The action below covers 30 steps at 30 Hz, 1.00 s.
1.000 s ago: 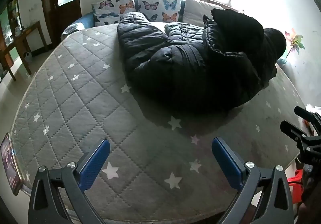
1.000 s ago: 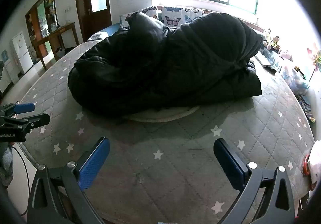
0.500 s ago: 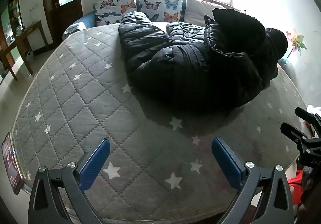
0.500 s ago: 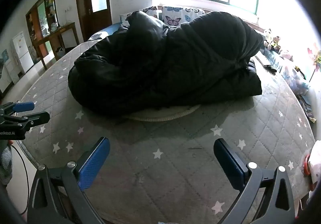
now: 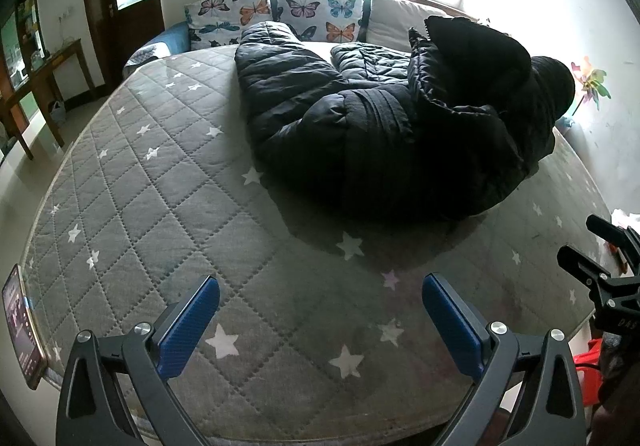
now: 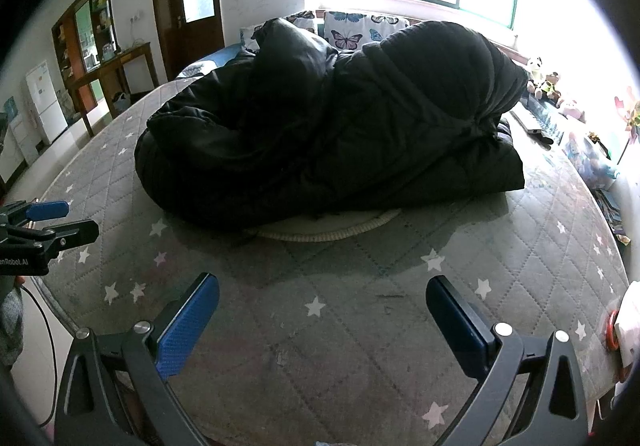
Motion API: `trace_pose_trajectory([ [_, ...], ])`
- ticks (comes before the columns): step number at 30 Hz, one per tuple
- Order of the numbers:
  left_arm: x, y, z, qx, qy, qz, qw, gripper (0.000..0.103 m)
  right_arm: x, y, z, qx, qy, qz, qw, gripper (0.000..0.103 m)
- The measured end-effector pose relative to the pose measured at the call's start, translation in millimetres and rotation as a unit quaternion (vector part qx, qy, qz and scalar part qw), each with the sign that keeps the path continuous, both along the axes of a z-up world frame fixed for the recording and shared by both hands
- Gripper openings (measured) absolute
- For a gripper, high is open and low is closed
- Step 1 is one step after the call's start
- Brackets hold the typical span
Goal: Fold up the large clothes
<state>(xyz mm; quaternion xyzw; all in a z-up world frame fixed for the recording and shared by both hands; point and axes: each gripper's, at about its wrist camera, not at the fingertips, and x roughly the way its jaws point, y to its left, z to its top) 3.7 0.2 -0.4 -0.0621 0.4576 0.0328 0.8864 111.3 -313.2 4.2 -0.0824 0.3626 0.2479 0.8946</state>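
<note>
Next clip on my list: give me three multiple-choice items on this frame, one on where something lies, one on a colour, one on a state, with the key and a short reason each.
1. Where does the black puffer coat lie?
A. On the floor by the door
B. On the grey star-print mattress, towards the butterfly pillows
C. Over the wooden table

2. What colour are the pads of the left gripper?
A. Blue
B. Red
C. White

3. What state is the right gripper in?
A. Shut on the coat
B. Shut on nothing
C. Open, holding nothing

Key: 1 B, the coat is bunched on the mattress, its far end at the pillows. 2 A, both pads show blue. 3 C, its fingers stand wide apart over bare mattress, short of the coat.
</note>
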Motion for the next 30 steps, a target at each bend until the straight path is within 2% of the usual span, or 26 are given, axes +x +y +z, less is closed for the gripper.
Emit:
trace_pose_trajectory([
  [30, 15.6, 7.2, -6.6, 0.007, 0.010, -0.005, 0.9999, 0.103, 8.8, 6.6, 2.5, -0.004, -0.008, 0.006, 1.000, 0.103],
])
